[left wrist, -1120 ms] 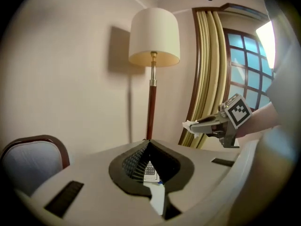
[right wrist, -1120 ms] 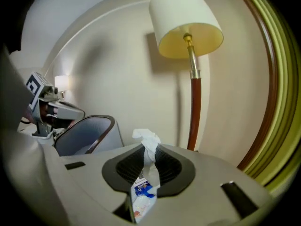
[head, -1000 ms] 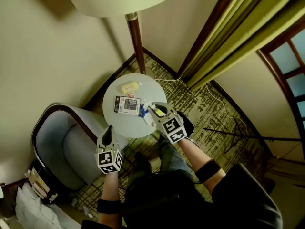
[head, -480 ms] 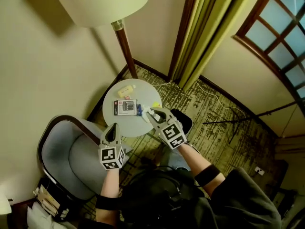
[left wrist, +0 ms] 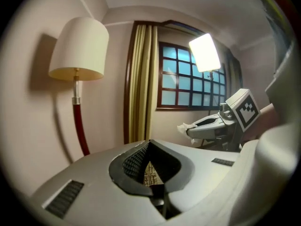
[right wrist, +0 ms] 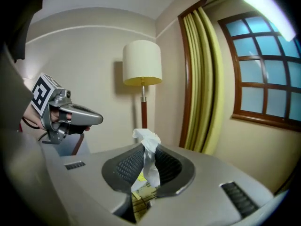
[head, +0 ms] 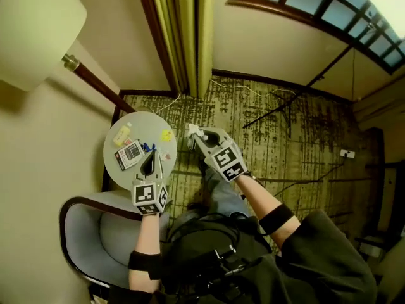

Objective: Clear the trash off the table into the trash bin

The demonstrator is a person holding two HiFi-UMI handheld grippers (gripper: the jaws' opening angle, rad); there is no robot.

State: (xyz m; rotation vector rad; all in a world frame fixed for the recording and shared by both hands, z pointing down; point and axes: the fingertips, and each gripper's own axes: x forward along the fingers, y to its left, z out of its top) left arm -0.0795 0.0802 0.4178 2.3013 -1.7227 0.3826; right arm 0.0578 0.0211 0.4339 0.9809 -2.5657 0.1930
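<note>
Overhead, the right gripper [head: 200,135] holds a white tissue [head: 193,130] clear of the round table [head: 114,170]; no bin shows, so finding it comes first. Left gripper view: the left gripper [left wrist: 149,149] is pressed together, empty. Right gripper view: jaws pinch the tissue; a steady grip suffices.

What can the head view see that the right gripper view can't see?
Only the head view: the round table with a small yellow item and a dark packet on it, the armchair, and the person's arm.
Only the right gripper view: up close, the dark pads of the right gripper squeezing the white tissue.
Both: that tissue, the floor lamp, the yellow-green curtain, the window and the left gripper.
</note>
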